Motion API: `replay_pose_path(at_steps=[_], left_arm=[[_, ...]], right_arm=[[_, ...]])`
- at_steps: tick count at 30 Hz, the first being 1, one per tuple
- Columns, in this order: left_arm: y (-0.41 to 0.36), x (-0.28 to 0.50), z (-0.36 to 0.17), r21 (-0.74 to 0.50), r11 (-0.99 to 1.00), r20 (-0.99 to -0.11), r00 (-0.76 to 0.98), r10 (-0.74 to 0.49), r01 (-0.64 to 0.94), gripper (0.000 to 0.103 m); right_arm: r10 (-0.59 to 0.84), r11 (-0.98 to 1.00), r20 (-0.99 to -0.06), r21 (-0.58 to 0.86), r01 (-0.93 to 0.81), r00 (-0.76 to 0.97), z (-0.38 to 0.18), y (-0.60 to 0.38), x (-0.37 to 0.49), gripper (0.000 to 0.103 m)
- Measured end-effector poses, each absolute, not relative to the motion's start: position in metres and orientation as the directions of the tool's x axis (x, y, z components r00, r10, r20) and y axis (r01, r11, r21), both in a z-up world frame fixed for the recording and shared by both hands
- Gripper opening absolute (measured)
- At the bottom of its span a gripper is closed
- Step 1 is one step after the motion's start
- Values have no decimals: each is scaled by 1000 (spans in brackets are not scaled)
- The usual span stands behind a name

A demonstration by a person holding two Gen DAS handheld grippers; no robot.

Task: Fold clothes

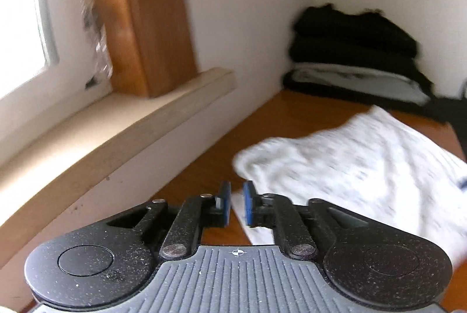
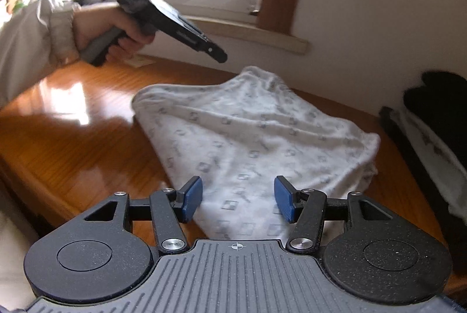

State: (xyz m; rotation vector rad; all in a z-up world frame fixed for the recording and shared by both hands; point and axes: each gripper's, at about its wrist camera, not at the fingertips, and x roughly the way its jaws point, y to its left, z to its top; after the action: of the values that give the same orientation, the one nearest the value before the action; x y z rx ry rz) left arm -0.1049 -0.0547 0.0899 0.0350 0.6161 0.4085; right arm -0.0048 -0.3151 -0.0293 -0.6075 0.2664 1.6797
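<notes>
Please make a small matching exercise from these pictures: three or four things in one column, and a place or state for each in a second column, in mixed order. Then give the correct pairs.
Things
1. white garment with a small grey print
2. stack of folded black and white clothes
3. left gripper
4. right gripper

Place or state
A. jaws wide apart above the near edge of the garment, holding nothing
B. spread on the glossy wooden table, partly folded
C. in the far corner by the white wall
D. blue pads a narrow gap apart, nothing between them

Pairs: 1-B, 2-C, 3-D, 4-A
</notes>
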Motion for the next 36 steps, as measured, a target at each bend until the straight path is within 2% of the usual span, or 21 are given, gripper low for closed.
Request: replay_pose_path(at_steps=[2,4,9,11,13,15,17,21,27,28,30,32,35,36], left_arm=[[-75,-115,90,170,934,-559,750,354,-314,17],[-96,-122,88,178,947,-574,754,320,-267,17],[-140,-141,79,204,963,-596,758,265,-177,17],[-151,-144,78,212,964,-594,763,255,-158,29],[-161,-146,77,218,966,-594,766,246,-141,32],[-168,-147,75,222,968,-594,770,233,-121,32],[-174,-148,72,239,966,-589,777,223,-95,44],[-180,-144,60,230,973,-621,765,172,-31,50],[-178,-131,48,389,920,-618,727,300,-49,50],[-177,-130,46,398,917,-624,719,305,-44,50],[-173,-126,42,405,913,-639,703,313,-38,43],[-172,-124,44,409,912,-640,700,315,-37,21],[-172,-122,51,413,910,-631,706,321,-45,16],[-172,-123,56,415,908,-621,713,325,-53,16]], right_arm=[[832,-232,-545,-168,-958,-106,-31,-315,-10,55],[821,-247,-562,-189,-951,-102,-35,-315,-15,60],[809,-260,-585,-262,-929,-62,-42,-309,-26,61],[807,-251,-589,-278,-927,-41,-42,-302,-26,61],[805,-251,-593,-307,-918,-22,-41,-297,-28,54],[795,-261,-607,-340,-904,-1,-40,-292,-31,34],[802,-259,-596,-393,-882,30,-37,-294,-39,22],[849,-200,-526,-414,-888,54,-14,-297,-40,17],[853,-188,-519,-410,-893,58,-4,-299,-35,16],[852,-189,-521,-408,-893,58,-5,-299,-35,16],[847,-195,-529,-403,-894,54,-9,-300,-35,16],[843,-200,-536,-399,-895,50,-15,-300,-36,16],[836,-209,-547,-394,-895,45,-30,-299,-40,25],[833,-216,-551,-402,-890,47,-35,-298,-43,33]])
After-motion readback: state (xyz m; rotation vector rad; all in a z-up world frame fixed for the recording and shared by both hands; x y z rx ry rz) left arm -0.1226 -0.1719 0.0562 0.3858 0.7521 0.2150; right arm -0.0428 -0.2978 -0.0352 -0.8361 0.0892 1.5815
